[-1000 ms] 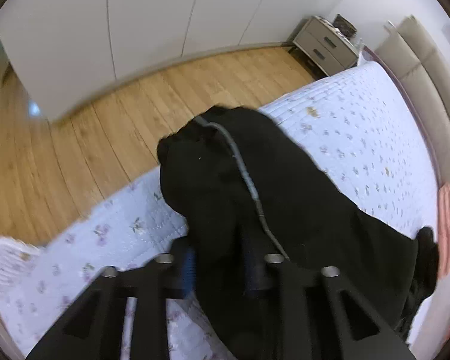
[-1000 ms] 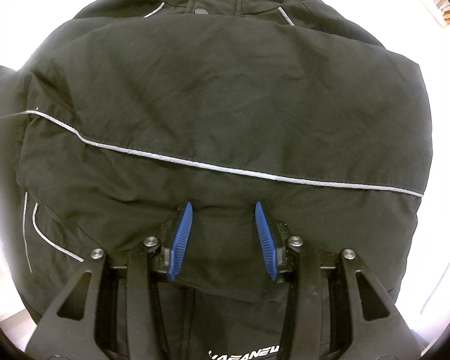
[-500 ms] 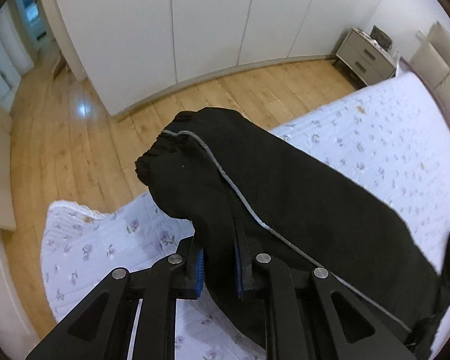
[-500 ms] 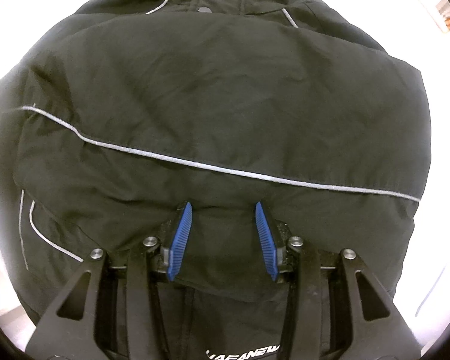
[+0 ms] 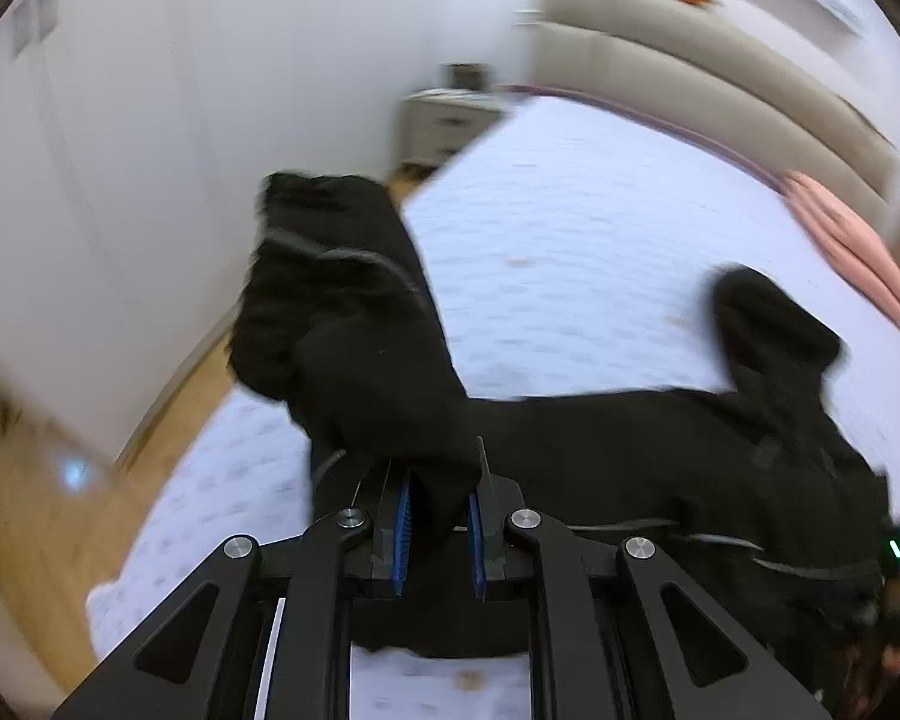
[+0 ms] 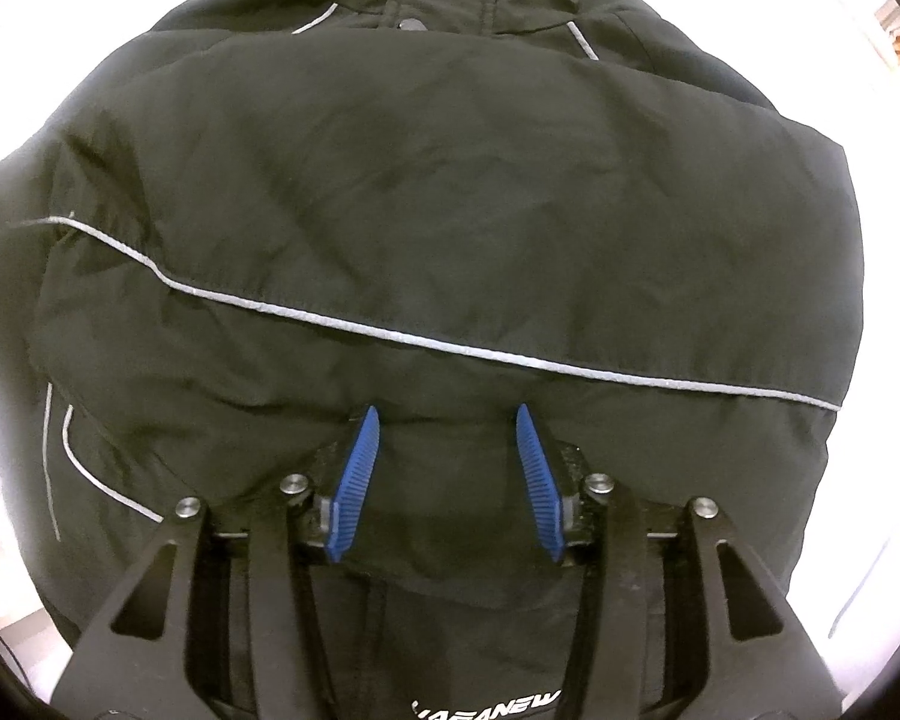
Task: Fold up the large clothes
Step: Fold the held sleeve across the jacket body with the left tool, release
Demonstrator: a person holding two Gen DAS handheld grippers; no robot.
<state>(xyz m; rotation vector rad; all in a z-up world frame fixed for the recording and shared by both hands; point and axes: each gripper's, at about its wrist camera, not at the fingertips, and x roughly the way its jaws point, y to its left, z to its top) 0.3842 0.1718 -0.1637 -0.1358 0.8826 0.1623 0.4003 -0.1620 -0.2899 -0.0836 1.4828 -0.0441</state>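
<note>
A black padded jacket (image 6: 450,180) with a grey reflective stripe (image 6: 450,348) lies spread on a bed with a white flowered cover (image 5: 570,228). My left gripper (image 5: 441,480) is shut on the jacket's sleeve (image 5: 354,324) and holds it raised above the bed, the cuff hanging past the pads; this view is blurred. The jacket's body (image 5: 660,456) stretches to the right of it. My right gripper (image 6: 444,420) points straight down at the jacket's lower back. Its jaws are opening, and its blue fingertips (image 6: 363,438) stand apart on the fabric.
White wardrobe doors (image 5: 120,150) and a wooden floor (image 5: 30,510) lie left of the bed. A grey nightstand (image 5: 444,120) stands at the far corner. A padded headboard (image 5: 690,60) and a pink cloth (image 5: 840,234) are at the right.
My left gripper has lifted the sleeve off the bed and swung it round toward the jacket's body, rolling as it went. The right gripper has stayed in place, its jaws slightly wider.
</note>
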